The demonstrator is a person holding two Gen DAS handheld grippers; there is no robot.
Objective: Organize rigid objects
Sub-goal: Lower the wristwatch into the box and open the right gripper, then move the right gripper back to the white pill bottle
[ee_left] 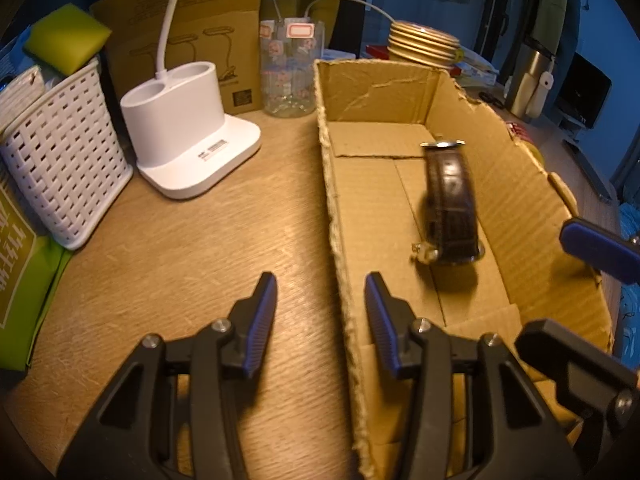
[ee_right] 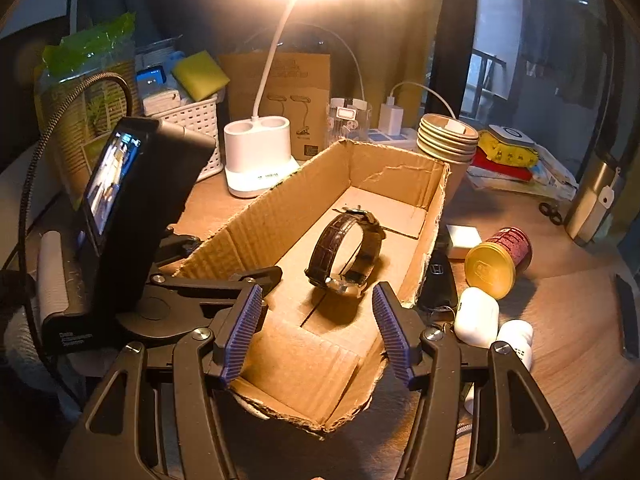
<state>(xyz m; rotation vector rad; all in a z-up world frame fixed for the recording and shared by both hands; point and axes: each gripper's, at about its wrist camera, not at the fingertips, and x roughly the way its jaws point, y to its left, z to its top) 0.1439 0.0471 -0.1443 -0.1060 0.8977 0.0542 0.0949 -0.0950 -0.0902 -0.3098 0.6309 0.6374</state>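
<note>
- A dark brown leather-strap wristwatch stands on edge on the floor of the open torn cardboard box, touching neither gripper.
- Left gripper: jaws narrowly apart and empty, straddling the box's left wall above the wooden tabletop.
- Right gripper: jaws moderately apart and empty, above the box's near end.

Black claw frames, ribbed blue pads, silver screws.

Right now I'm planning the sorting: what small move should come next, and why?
Probably swing the right tongs, open and empty, toward the white earbud case beside the cardboard box. The watch already lies inside, while the case and other small items wait outside on the table.
</note>
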